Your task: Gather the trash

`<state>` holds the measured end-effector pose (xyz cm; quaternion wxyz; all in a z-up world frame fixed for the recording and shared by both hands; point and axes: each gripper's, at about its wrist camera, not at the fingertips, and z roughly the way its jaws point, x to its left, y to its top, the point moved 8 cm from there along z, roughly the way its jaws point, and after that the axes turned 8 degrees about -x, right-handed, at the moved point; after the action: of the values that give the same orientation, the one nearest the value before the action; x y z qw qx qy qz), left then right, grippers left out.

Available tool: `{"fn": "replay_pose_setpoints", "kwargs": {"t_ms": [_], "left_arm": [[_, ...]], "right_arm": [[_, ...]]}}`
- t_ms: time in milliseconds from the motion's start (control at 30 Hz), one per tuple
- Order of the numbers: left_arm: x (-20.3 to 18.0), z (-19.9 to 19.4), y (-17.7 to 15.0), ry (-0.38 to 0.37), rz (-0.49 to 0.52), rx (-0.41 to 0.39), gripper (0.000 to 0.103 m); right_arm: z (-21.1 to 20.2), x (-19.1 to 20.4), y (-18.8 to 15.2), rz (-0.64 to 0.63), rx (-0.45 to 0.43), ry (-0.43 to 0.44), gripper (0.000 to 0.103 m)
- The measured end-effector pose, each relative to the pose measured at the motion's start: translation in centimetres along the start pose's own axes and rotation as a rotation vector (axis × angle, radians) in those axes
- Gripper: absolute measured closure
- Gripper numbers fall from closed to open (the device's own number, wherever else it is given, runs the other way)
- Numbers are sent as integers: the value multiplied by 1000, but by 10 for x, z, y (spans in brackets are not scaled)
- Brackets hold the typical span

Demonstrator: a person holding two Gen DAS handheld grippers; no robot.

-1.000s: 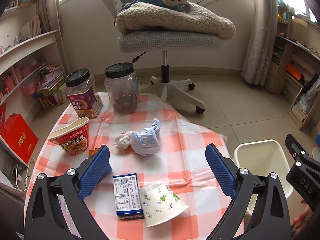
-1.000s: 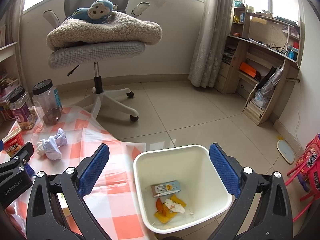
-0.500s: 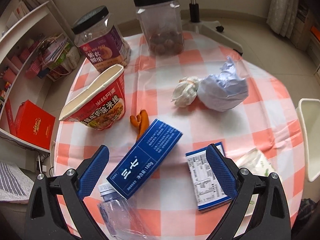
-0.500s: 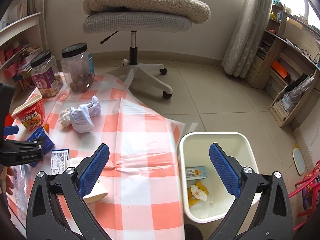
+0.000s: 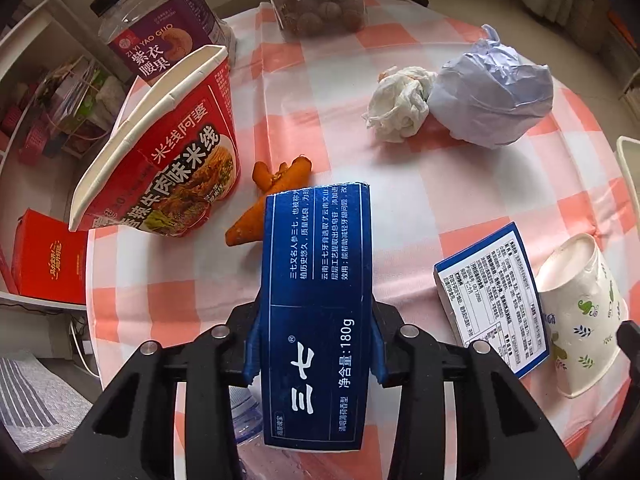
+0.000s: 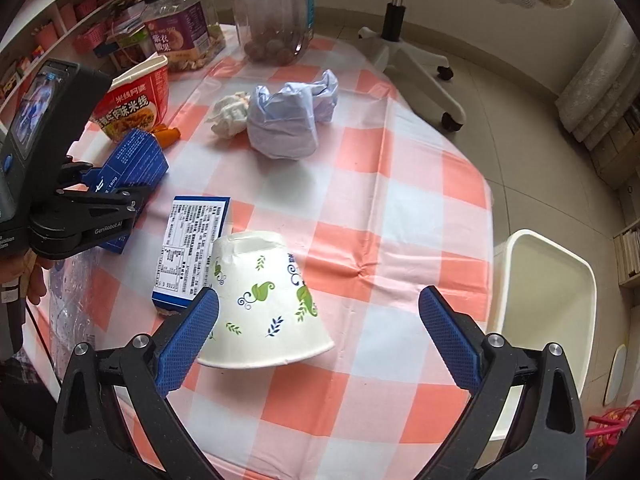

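The white bin (image 6: pixel 560 280) stands off the table's edge, beyond the right jaw of the right gripper (image 6: pixel 320 320), whose jaws gape wide around nothing. The paper cup (image 6: pixel 264 300) lies tipped against its left pad; light and crushable, best pinched across the firmer rim. The left gripper (image 5: pixel 316 344) has just been closing, and now clamps the dark blue carton (image 5: pixel 316 280) across its stiff, light sides.
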<state>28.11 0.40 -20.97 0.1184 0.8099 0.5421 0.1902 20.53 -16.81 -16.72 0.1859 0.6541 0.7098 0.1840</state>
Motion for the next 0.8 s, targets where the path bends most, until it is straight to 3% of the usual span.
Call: {"fn": "replay_pose_setpoints", "kwargs": {"t_ms": [367,433,467,500,600,800], "left_arm": [[27,-84,2,-92,-164,-223,63],[29,-99,0,-116,-201,-255,63],[29,-106,-1,-127,-220,-268,63],[30,-112,-3,-138,-237,-279,63],[30,-124,-8,-156,-282,-305,63],[35,-141,-12,-121,-336,-344,63]], "right_arm": [[30,29,-12,16,120,92,8],[33,30,-13,29,132,105,15],[34,31,-15,36,145,116,30],[35,32,-17,38,159,126,33],[28,33,-12,52,132,137,41],[-13,32,18,120,-20,181,42]]}}
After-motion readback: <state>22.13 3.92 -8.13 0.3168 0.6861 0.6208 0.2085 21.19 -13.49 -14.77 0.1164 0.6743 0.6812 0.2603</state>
